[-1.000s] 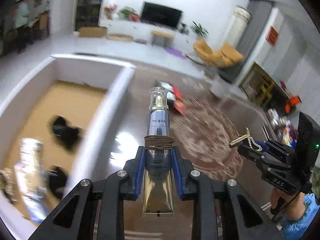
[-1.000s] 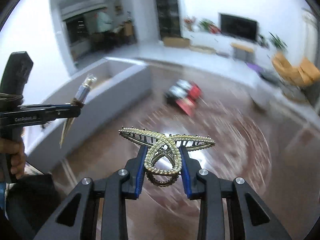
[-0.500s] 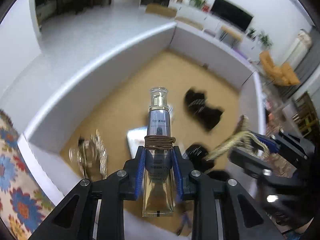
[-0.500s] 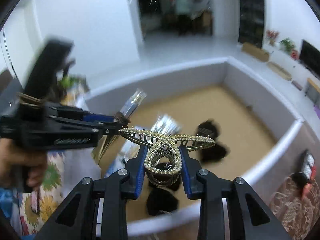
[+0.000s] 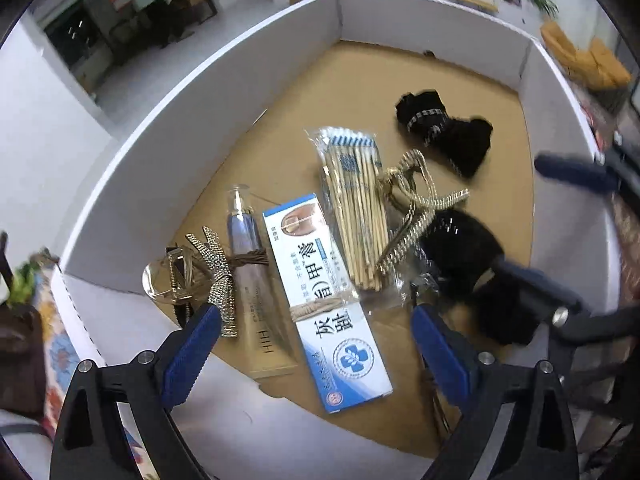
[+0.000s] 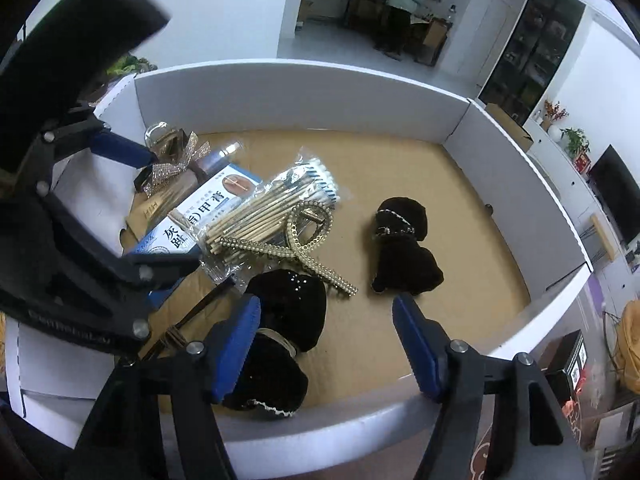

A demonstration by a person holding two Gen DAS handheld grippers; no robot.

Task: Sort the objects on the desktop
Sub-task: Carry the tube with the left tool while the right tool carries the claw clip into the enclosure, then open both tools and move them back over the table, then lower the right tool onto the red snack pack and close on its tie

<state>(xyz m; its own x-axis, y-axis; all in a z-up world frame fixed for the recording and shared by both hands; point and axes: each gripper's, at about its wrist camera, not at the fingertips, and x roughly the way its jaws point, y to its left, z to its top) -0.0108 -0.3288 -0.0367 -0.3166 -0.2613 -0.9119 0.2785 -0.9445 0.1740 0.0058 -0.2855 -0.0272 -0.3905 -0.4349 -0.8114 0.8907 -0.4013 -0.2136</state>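
Note:
Both grippers hover open and empty over a white-walled cardboard box [image 5: 208, 92]. My left gripper [image 5: 316, 344] is above a cosmetic tube [image 5: 250, 264] that lies on the box floor beside a blue-white ointment carton [image 5: 324, 300]. My right gripper [image 6: 326, 340] is above a gold rhinestone hair clip [image 6: 304, 240], which rests partly on a bag of cotton swabs [image 6: 272, 208]. The clip also shows in the left wrist view [image 5: 412, 208], and the tube in the right wrist view [image 6: 218, 160].
In the box also lie a silver rhinestone bow clip [image 5: 212, 268], a clear clip [image 5: 160, 280], and black velvet hair ties [image 6: 404, 252] [image 6: 280, 332]. The box walls [image 6: 320, 92] rise on all sides. The left gripper [image 6: 80, 200] crowds the right view's left side.
Both grippers have opened. The tube has dropped from the left gripper and the gold clip from the right; both now lie in the box. Both grippers moved over the box.

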